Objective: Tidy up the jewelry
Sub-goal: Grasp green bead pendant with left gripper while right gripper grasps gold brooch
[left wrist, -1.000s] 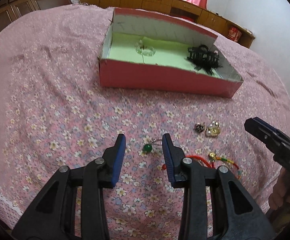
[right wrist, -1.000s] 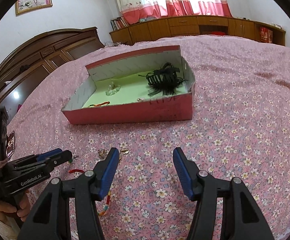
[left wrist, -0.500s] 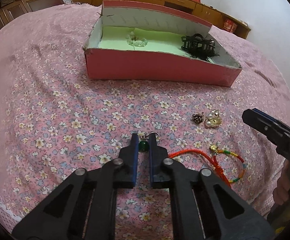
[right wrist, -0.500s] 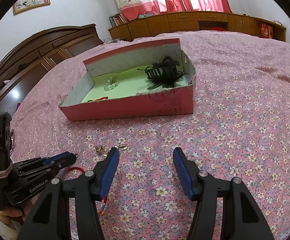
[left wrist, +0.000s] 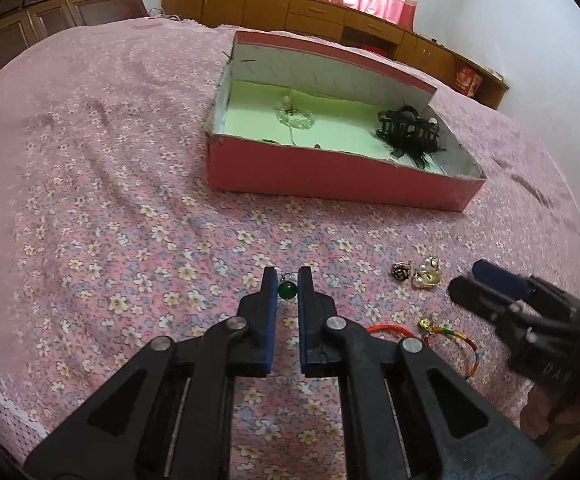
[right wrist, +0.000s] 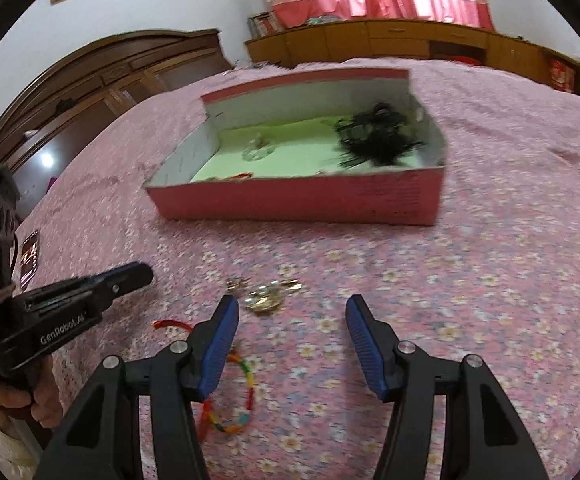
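Note:
My left gripper (left wrist: 288, 280) is shut on a green bead pendant (left wrist: 287, 290) and holds it just above the floral bedspread. A pink box (left wrist: 329, 176) with a green floor lies beyond; inside are a clear bead bracelet (left wrist: 294, 116) and a black hair clip (left wrist: 407, 132). On the bedspread to the right lie a dark rose earring (left wrist: 401, 271), a pearl-and-gold brooch (left wrist: 427, 274) and a red multicoloured cord bracelet (left wrist: 441, 336). My right gripper (right wrist: 291, 308) is open and empty, just behind the brooch (right wrist: 264, 298), with the cord bracelet (right wrist: 234, 392) by its left finger.
The box (right wrist: 297, 200) stands mid-bed with its far wall raised. The right gripper (left wrist: 529, 320) shows at the right edge of the left wrist view. A wooden wardrobe (right wrist: 90, 92) and low cabinets (right wrist: 409, 40) line the walls.
My left gripper closed on the green bead pendant and has lifted it slightly toward the box. My right gripper has moved forward to the brooch.

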### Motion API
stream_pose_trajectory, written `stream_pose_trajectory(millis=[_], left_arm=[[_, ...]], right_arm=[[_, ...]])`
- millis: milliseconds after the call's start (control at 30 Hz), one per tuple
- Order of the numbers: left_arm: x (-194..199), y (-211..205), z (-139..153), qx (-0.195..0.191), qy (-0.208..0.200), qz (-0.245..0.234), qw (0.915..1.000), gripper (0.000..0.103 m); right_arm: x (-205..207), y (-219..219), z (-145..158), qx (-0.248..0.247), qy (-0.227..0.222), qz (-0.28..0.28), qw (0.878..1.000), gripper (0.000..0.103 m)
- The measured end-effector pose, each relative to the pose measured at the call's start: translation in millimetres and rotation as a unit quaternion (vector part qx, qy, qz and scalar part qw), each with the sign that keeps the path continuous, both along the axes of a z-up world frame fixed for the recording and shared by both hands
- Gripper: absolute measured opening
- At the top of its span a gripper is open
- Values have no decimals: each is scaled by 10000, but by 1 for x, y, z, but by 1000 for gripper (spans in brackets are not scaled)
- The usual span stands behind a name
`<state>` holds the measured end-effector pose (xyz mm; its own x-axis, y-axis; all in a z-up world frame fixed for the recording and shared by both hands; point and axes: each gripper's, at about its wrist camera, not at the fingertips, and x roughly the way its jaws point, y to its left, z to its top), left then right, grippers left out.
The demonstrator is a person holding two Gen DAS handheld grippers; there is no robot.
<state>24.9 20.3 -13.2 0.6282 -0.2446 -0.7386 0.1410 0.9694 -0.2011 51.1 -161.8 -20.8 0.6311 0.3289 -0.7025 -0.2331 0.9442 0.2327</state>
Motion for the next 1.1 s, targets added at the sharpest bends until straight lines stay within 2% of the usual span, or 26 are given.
stream_pose_trajectory(millis=[300,367,500,600,767,833,1100], left_arm=[[4,4,-5,-47,65,82,9999,1],[4,5,-5,-56,63,86,9999,1],[7,7,-8,-76,105,113,9999,1],[9,8,-10,-95,136,140,9998,1],[9,7,-10,-61,132,128,9998,1],[10,5,-9,-52,117,136,9998,1],[10,2,-4,-22,46,124,9999,1]], right_arm=[[11,23,-11,-401,37,289,9988,56],[14,26,-14,-525,42,334,9981,54],[20,28,-19,-665,28,340,9972,43],[21,25,-20,-676,25,342,9971,31],[22,20,-21,-569,30,327,9978,25],[21,18,-20,-534,18,318,9981,19],[15,10,-14,-342,-47,331,9989,18]])
